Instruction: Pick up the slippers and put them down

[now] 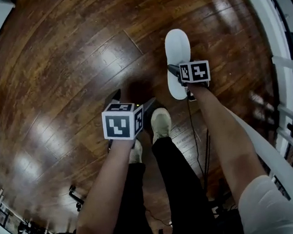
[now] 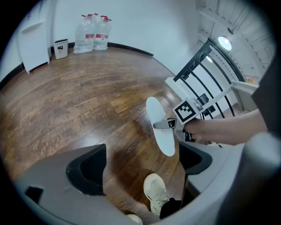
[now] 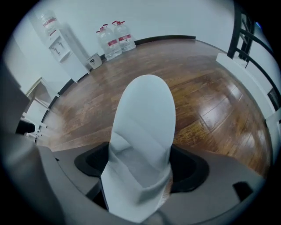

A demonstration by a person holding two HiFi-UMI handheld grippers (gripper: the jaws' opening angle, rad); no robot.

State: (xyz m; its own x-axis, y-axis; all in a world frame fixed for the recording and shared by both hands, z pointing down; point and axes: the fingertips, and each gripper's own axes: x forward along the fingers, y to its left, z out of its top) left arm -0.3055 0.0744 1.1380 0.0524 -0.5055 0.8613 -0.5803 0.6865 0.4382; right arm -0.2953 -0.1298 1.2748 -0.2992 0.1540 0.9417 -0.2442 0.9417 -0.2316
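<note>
Left gripper, seen from the head view with its marker cube uppermost, points steeply down at the wooden floor; its own view shows the left gripper with both dark jaws spread wide and nothing gripped, only bare boards and the person's pale shoe lying in the gap between them; in the head view that shoe stands just to the right of this gripper and below its jaw tips; far beyond the left jaw, against the white wall, stand water bottles and a small box. Right gripper, well apart from the left one and farther from the person, pinches a white slipper across its rear half; the toe projects past the jaws, away from the person; the right gripper view shows the right gripper with a jaw pressed on each side of the slipper, which fills the gap and runs lengthwise ahead of the tips; from the left gripper view the same slipper appears edge-on ahead of the left gripper's right jaw, tilted; whether it touches the floor cannot be told. A dark-barred railing runs to the right of the right gripper.
</note>
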